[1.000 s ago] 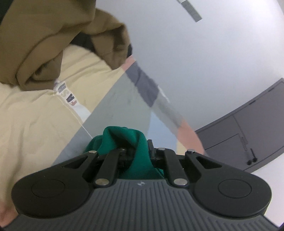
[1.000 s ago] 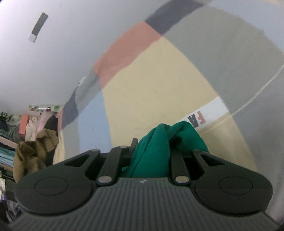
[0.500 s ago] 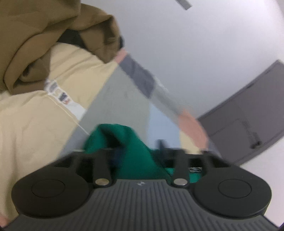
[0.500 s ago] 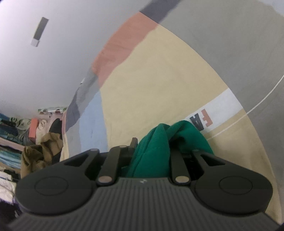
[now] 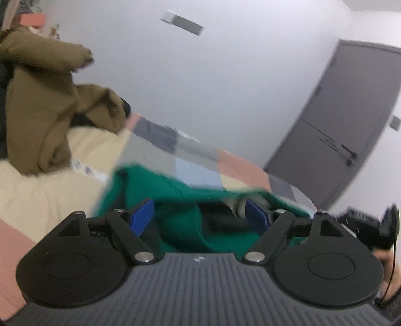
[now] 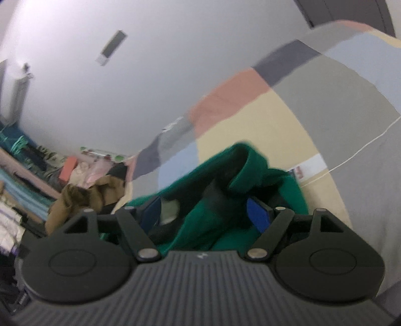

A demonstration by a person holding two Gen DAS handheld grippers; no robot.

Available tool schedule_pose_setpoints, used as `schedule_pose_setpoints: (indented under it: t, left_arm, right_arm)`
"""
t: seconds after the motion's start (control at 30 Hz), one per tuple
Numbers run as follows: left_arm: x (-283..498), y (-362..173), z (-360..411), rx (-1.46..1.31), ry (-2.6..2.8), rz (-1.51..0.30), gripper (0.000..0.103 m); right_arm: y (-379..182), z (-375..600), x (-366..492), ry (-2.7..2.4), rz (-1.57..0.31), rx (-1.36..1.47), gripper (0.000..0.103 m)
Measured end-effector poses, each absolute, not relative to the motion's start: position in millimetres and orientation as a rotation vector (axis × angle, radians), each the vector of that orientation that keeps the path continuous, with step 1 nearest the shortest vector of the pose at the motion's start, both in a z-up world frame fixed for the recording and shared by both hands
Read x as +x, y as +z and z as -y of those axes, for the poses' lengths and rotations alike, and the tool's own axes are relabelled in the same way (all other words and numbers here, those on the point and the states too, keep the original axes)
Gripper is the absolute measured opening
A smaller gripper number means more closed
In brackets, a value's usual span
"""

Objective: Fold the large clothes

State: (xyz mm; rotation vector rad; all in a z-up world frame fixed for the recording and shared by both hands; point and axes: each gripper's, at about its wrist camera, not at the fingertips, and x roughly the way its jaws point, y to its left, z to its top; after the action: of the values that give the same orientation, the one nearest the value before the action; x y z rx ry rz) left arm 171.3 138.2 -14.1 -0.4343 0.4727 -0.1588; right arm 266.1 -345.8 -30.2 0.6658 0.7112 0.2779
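Showing blurred, unreadable lettering: white label strip (image 6: 309, 166) beside green garment (image 6: 250, 180).

A patchwork bedspread (image 5: 45, 195) in cream, grey, salmon and pale blue blocks fills the lower left of my left view and sweeps across the right half of my right view (image 6: 275, 120). A crumpled brown garment (image 5: 42, 105) sits at the upper left of my left view; in my right view it lies at the lower left (image 6: 82, 198), before a blurred heap of mixed clothes (image 6: 37, 170). A grey door (image 5: 345, 125) with a dark handle stands at right against the white wall (image 5: 200, 75), which carries a small grey plate (image 5: 182, 23) near the top.
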Motion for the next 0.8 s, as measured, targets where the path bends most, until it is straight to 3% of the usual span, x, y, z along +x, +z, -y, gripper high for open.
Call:
schedule_pose_setpoints:
  t: [0.23, 0.37, 0.43, 0.53, 0.8]
  left_arm:
    - [181.1, -59.5, -92.4, -0.292, -0.129, -0.617, 0.083]
    - [191.7, -82.1, -89.0, -0.288, -0.108, -0.659, 0.083]
    - [193.1, -82.9, -91.2, -0.307, -0.103, -0.643, 0.083]
    - [187.5, -77.8, -94.9, -0.329, -0.106, -0.604, 0.083]
    - [192.9, -67.3, -116.8, -0.397, -0.072, -0.503, 0.083]
  right_arm:
    - [-36.0, 301.4, 263.1, 0.329, -0.738, 0.529, 0.076]
    - [-57.4, 282.2, 283.4, 0.283, -0.786, 0.432, 0.055]
    - [-61.9, 277.0, 291.6, 0.293, -0.781, 0.405, 0.034]
    - [-52.1, 269.2, 305.0, 0.293, -0.761, 0.352, 0.017]
    - [-16.7, 269.8, 357.9, 0.222, -0.659, 0.329, 0.009]
